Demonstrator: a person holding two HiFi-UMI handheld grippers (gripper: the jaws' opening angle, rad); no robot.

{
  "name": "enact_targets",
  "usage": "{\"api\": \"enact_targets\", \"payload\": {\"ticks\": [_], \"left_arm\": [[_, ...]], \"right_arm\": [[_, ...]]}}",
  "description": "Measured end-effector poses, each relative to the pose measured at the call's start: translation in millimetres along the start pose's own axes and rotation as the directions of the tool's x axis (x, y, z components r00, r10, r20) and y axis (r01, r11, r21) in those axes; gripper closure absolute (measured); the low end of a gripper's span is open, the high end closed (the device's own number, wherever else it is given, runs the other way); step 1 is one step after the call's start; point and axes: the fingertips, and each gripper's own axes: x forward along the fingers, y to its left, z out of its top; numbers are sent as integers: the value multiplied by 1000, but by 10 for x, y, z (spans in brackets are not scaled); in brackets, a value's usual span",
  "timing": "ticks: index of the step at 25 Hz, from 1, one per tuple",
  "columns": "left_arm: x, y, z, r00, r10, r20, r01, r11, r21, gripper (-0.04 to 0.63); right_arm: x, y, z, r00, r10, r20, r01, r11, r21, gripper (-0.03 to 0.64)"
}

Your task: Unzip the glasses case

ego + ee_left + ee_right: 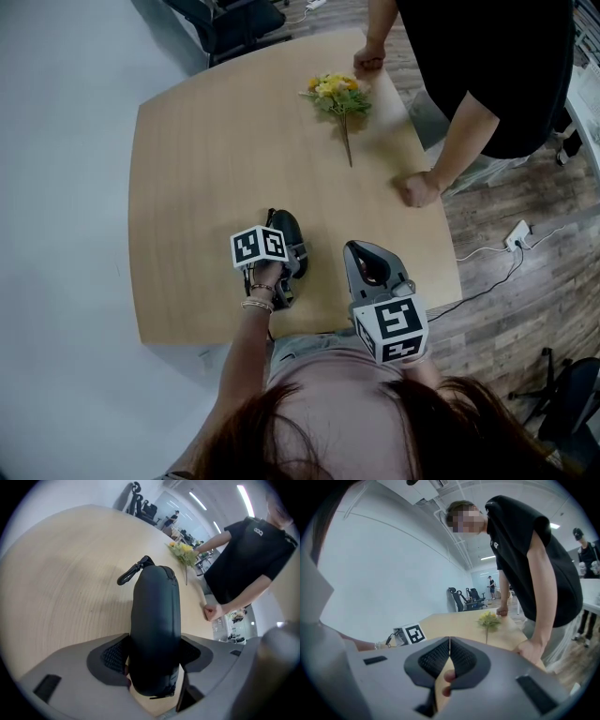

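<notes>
We hold the left gripper clamped across the near end of the glasses case. Its jaws press on both flanks, and the case lies flat on the table. We judge the grip is there as an anchor: a zipper pulled on a loose case would only drag it across the wood, so one tool pins the case while the other works.

From those jaws the case runs straight away toward 12 o'clock. A small black loop sticks out from its far end at about 11 o'clock. We cannot make out the zipper pull itself.

The right gripper has its jaws together with nothing between them. It is held above the near table edge, aimed across the table rather than at the case. In the head view it sits at about 3 o'clock from the case, close by but not touching. It looks ready to go for the zipper, and we think it would have to open first.

A bunch of yellow flowers lies well apart, toward 1 o'clock. Another person's fist rests on the table's right edge, clear of the work.
</notes>
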Motion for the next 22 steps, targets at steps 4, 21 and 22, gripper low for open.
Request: {"api": "enact_targets", "payload": {"ticks": [4,21,22], "left_arm": [[21,-10,-14,999,40,-23,-38,997,62,295],[-79,8,0,988,-121,94,121,993,9,313],[-94,13,-10,986,-135,102,135,991,9,313]], "right_arm": [[-5,1,3,1000,3,3,-3,1000,1,601],[-8,127,32,1000,-8,0,8,999,-40,601],[0,160,42,1000,-9,1,9,999,-42,601]]}}
